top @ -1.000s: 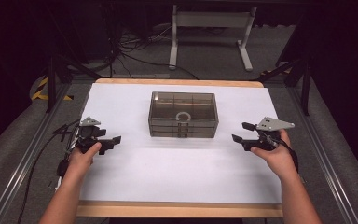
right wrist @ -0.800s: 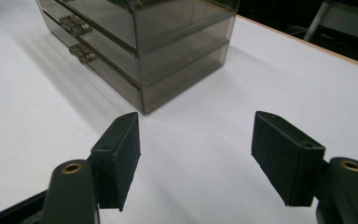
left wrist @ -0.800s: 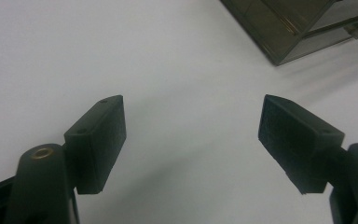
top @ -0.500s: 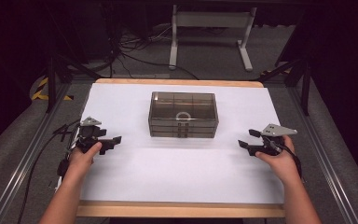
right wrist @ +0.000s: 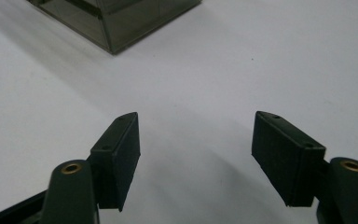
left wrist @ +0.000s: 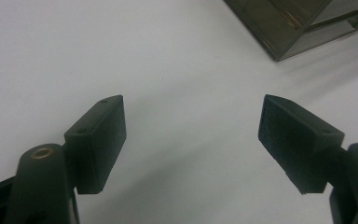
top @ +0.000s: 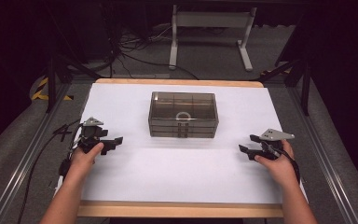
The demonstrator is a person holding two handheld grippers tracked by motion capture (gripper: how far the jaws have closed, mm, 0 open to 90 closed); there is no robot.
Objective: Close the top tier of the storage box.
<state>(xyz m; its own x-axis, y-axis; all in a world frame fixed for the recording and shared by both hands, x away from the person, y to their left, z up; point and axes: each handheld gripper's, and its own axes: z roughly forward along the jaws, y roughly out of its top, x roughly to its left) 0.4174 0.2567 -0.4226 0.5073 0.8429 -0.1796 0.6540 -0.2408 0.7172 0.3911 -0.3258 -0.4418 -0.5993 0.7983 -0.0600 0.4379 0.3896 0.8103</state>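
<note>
- Smoky translucent drawer box [top: 183,115] is sitting mid-table on the white sheet [top: 177,168].
- Left gripper [top: 113,141] is hovering off its left front corner, jaws spread wide, holding nothing.
- Right gripper [top: 245,150] is mirroring it, jaws also apart.

Bright tabletop, dark surroundings, soft focus

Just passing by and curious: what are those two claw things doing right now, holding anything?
Left gripper: open, holding nothing, over the white table.
Right gripper: open, holding nothing, apart from the smoky plastic box.
</note>
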